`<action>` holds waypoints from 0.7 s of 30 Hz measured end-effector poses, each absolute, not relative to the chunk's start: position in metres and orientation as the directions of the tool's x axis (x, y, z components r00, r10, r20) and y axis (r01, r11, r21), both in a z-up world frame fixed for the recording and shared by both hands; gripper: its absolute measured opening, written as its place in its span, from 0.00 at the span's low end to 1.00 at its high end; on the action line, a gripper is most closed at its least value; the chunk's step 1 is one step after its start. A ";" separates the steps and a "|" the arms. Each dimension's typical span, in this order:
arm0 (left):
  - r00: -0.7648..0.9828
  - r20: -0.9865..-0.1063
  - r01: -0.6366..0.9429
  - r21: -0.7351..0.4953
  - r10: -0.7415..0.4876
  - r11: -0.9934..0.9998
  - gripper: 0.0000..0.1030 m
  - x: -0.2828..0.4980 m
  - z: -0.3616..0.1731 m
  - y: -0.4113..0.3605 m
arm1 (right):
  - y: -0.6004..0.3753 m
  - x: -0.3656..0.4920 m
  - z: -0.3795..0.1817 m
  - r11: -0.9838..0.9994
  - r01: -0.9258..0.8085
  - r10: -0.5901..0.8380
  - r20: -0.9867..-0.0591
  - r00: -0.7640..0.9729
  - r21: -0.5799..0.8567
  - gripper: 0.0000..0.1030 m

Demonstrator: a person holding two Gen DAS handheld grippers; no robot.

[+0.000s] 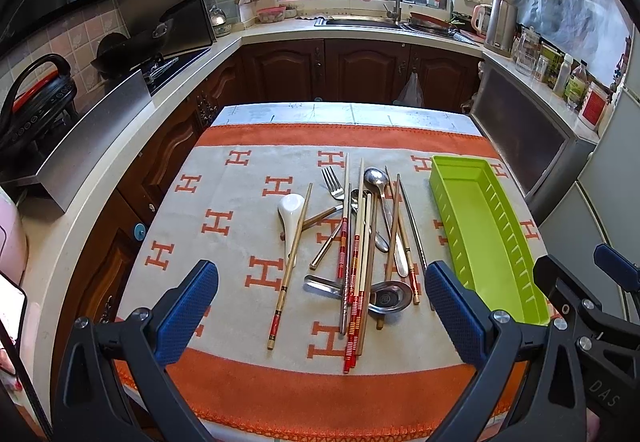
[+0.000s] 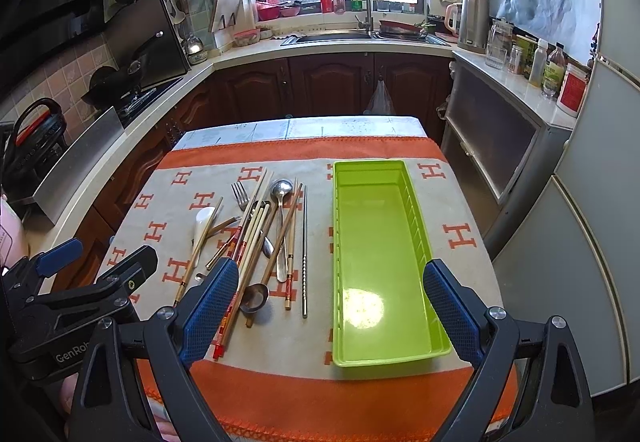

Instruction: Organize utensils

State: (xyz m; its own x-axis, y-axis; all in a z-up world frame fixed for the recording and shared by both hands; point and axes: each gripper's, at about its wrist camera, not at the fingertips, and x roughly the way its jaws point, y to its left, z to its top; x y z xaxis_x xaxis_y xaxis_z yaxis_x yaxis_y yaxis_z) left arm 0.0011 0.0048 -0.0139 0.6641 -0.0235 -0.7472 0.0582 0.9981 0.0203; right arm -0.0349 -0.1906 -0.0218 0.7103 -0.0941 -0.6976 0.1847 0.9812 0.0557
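A kitchen table point(image 1: 224, 170) draped in an orange-bordered cloth point(image 1: 320, 394) printed with H letters carries a loose heap of utensils point(image 1: 356, 242) and, just beside it at 3 o'clock, a lime-green tray point(image 2: 416, 226) lying bare inside. In the heap, a white ceramic spoon point(image 1: 291, 210) sits at 9 o'clock, a steel fork point(image 1: 333, 182) and a steel spoon point(image 1: 378, 180) point toward 12 o'clock, and a short steel ladle point(image 1: 390, 296) lies at 6 o'clock under crossed chopsticks point(image 1: 352, 282) of wood, metal and red-banded ivory. The left claw point(image 1: 322, 314) hovers above the near edge of the heap, its blue-padded fingers point(image 1: 188, 310) spread wide and pinching nothing. The right claw point(image 2: 332, 316) hangs over the near end of the tray, likewise spread wide and empty, its left pad over the red-banded chopsticks. Beyond the table, at 12 o'clock, a sink point(image 2: 332, 36) and tap stand beneath a bright window
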 end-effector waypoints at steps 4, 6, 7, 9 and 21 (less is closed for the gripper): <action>0.664 -0.747 0.058 0.019 -0.024 0.998 0.99 0.001 -0.015 0.005 | -0.191 -0.035 -0.021 0.981 0.185 -0.093 -0.698 0.710 0.057 0.92; 0.663 -0.749 0.058 0.020 -0.023 0.998 0.99 0.000 -0.014 0.005 | -0.191 -0.035 -0.022 0.981 0.185 -0.093 -0.699 0.709 0.057 0.92; 0.662 -0.749 0.058 0.020 -0.023 0.998 0.99 -0.001 -0.015 0.006 | -0.191 -0.035 -0.022 0.981 0.185 -0.093 -0.699 0.709 0.057 0.92; 0.662 -0.749 0.058 0.019 -0.024 0.998 0.99 -0.001 -0.015 0.006 | -0.191 -0.035 -0.022 0.981 0.185 -0.093 -0.700 0.708 0.057 0.92; 0.661 -0.750 0.059 0.021 -0.023 0.998 0.99 -0.007 -0.018 0.007 | -0.192 -0.035 -0.023 0.981 0.187 -0.090 -0.703 0.705 0.061 0.92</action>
State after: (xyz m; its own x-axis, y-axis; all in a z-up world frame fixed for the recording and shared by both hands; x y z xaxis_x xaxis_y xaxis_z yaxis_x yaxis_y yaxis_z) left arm -0.0069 0.0069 -0.0180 0.6612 -0.0229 -0.7499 0.0586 0.9981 0.0212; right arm -0.0346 -0.1918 -0.0235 0.7050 -0.0903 -0.7034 0.1867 0.9805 0.0612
